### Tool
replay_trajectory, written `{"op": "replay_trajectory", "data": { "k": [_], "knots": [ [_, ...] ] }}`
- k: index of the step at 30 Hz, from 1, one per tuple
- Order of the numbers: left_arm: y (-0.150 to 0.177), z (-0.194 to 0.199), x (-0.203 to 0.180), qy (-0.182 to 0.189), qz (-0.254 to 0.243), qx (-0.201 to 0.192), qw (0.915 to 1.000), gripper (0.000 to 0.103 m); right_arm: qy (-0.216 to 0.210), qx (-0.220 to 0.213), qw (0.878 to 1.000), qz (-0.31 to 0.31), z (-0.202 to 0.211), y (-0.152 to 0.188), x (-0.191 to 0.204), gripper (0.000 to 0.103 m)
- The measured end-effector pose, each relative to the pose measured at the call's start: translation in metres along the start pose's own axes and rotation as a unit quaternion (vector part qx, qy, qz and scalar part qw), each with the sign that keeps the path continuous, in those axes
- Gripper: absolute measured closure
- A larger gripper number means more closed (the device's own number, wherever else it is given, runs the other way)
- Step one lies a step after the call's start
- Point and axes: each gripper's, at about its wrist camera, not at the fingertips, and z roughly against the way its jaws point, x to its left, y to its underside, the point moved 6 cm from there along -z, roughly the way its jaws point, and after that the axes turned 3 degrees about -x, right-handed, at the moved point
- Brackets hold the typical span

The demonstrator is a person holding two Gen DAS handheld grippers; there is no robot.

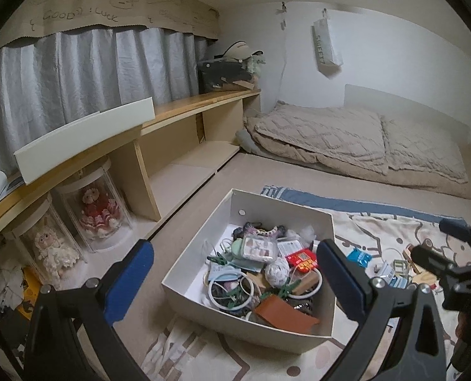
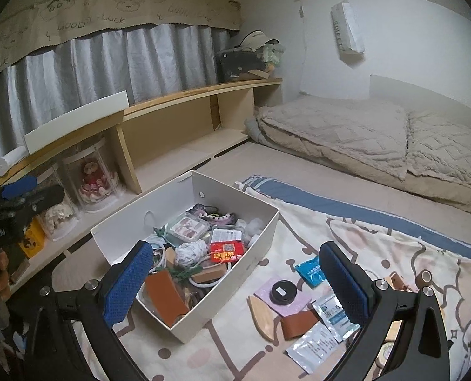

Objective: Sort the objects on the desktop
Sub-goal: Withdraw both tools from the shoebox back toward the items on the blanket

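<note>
Far left, dolls (image 1: 89, 212) in clear cases under the shelf (image 1: 184, 108), well apart from the work. Left tool (image 1: 235, 282) hovers spread and empty over the white box (image 2: 130, 222), which already holds most of the clutter: yarn ball (image 2: 189, 252), red packet (image 2: 227, 250), brown strap (image 2: 165, 295). Box sits on the blanket (image 2: 378, 238), near both tools, likely so drops stay short. Right tool (image 2: 235, 285) also spread, empty, above the leftovers beside the box: black lid (image 2: 283, 290), blue sachet (image 2: 310, 271), wooden piece (image 2: 262, 317), white sachets (image 2: 314, 346). Sorting judged largely done.
</note>
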Motion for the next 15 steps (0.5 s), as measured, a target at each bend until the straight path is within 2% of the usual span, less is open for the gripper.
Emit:
{"op": "replay_trajectory", "data": {
  "k": [15],
  "knots": [
    [0.004, 0.003, -0.019, 0.019, 0.000, -0.001, 0.9998, 0.000, 0.024, -0.016, 1.000, -0.007, 0.023, -0.002, -0.017, 0.000]
  ]
}}
